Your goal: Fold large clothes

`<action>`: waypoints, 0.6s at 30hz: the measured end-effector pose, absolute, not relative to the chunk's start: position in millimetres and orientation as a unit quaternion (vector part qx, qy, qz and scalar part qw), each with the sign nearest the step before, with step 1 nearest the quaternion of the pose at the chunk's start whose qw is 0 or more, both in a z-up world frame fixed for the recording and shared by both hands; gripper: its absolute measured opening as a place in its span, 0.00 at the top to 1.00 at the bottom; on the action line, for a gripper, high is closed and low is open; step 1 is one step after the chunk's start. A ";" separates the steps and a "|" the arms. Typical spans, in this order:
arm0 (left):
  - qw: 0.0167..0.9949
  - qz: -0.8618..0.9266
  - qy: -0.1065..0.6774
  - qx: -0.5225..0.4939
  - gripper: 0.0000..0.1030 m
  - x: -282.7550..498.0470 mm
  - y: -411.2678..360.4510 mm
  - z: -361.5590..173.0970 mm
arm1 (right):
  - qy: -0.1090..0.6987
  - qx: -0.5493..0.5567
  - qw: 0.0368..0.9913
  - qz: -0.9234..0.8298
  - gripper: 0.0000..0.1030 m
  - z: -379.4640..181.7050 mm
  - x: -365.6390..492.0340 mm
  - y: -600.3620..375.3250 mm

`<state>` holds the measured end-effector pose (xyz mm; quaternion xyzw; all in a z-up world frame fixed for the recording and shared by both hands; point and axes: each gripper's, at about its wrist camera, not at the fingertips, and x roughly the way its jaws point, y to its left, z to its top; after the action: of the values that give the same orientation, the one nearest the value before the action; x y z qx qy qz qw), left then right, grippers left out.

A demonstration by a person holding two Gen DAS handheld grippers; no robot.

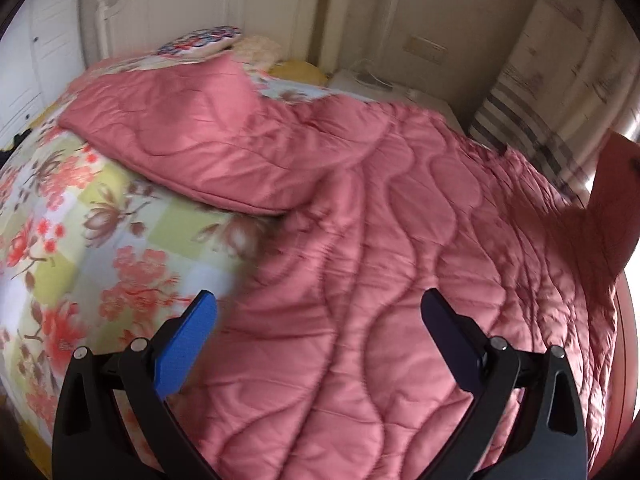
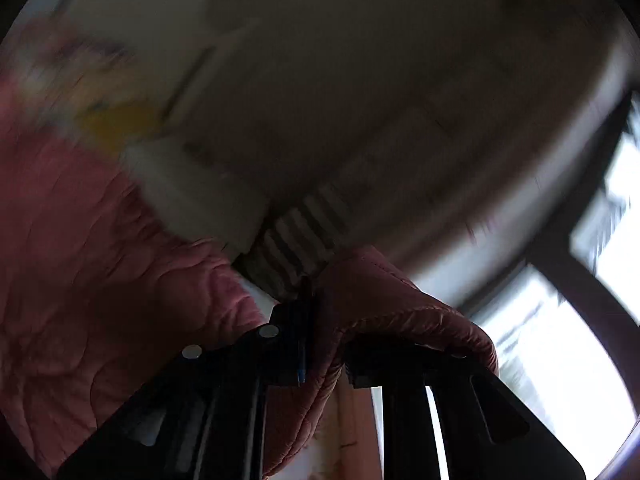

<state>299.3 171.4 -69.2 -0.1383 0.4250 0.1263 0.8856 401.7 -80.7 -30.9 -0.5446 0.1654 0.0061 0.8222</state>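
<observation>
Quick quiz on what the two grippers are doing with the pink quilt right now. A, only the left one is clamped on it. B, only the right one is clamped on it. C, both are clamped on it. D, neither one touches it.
B: the right gripper is shut on a bunched edge of the pink quilt, while the left gripper hangs over it with jaws spread wide and nothing between them.
</observation>
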 end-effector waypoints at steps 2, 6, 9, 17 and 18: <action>0.882 0.139 0.426 -0.147 0.02 296.8 182.2 -69.1 | 0.169 -0.680 0.712 0.051 0.86 -107.8 380.5 -39.9; 0.880 0.158 0.418 -0.158 0.02 287.7 202.5 -65.2 | 0.202 -0.743 0.634 0.071 0.86 -171.0 364.8 -41.7; 0.884 0.165 0.412 -0.149 0.02 288.2 209.9 -59.2 | 0.224 -0.729 0.646 0.035 0.85 -171.9 376.9 -58.8; 0.887 0.167 0.402 -0.156 0.02 288.9 218.7 -48.4 | 0.349 -0.540 0.763 0.066 0.83 -116.4 425.9 -107.5; 0.885 0.174 0.402 -0.158 0.02 289.4 222.4 -50.0 | 0.367 -0.503 0.778 0.087 0.79 -105.8 428.5 -109.2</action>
<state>289.4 222.4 -50.0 -0.1581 0.4022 0.1743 0.8848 428.5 -109.2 -105.8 -0.5027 0.3666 0.0868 0.7781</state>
